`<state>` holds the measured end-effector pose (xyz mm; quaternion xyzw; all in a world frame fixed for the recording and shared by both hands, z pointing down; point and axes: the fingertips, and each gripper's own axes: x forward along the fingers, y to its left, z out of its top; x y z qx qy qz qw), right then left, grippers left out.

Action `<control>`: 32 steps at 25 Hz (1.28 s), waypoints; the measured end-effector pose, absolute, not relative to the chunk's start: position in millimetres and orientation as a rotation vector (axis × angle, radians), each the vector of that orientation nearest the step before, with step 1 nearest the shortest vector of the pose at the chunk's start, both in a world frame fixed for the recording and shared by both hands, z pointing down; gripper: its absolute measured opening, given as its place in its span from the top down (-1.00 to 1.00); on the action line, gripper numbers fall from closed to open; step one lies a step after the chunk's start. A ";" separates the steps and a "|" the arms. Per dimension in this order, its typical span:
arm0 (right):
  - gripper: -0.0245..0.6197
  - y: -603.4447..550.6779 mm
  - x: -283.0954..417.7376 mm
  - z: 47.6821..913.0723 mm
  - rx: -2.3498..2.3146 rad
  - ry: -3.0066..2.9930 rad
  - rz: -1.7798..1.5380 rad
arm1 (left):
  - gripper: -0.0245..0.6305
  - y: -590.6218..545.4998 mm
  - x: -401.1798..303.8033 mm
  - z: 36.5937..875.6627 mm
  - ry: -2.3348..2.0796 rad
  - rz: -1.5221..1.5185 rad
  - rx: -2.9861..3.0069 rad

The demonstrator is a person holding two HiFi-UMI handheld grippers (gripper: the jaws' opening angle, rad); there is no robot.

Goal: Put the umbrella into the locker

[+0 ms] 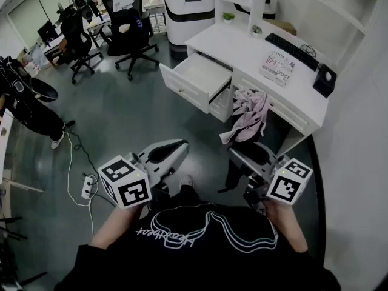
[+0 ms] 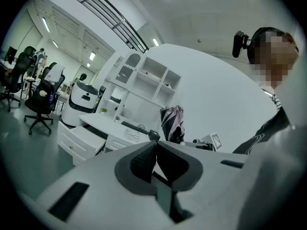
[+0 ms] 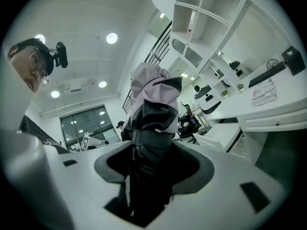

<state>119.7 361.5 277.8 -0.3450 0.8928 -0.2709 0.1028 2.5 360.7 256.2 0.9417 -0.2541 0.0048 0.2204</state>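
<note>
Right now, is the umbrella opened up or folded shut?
Folded shut. The umbrella is a narrow, bunched bundle of pink and black cloth, clamped in the right gripper; no canopy is spread.

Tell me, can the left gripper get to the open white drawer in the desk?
Probably yes. Only grey floor lies between the left gripper and the open white drawer, though the person likely must step closer.
</note>
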 end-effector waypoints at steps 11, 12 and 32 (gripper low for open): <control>0.17 347.6 123.0 285.2 -1.032 2.626 -0.780 | 0.91 345.4 -3.7 271.5 -0.733 -0.005 2.560; 0.17 344.7 121.5 285.2 -1.029 2.625 -0.776 | 0.91 341.8 -5.2 272.6 -0.736 -0.005 2.558; 0.17 173.8 84.5 333.3 -1.117 2.609 -0.953 | 0.91 161.4 -50.3 327.5 -0.700 0.012 2.402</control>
